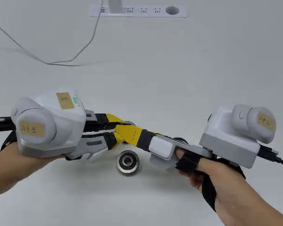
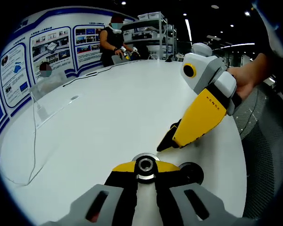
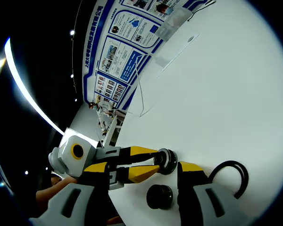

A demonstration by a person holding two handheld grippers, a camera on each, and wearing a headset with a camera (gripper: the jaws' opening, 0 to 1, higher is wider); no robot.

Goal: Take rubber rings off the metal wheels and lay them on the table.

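between left gripper (image 2: 146,170) jaws, clamped, a shiny dark-hubbed metal wheel (image 2: 146,165); right gripper (image 3: 144,169) jaws apart

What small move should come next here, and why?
Probably the left tool should set down its wheel: its rim looks bare metal, and a ring already lies on the table by the open right tool. The black wheel beside it seems still ringed.

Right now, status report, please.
Left gripper shut on metal wheel. Right gripper open beside it. One rubber ring on table; black wheel close by.
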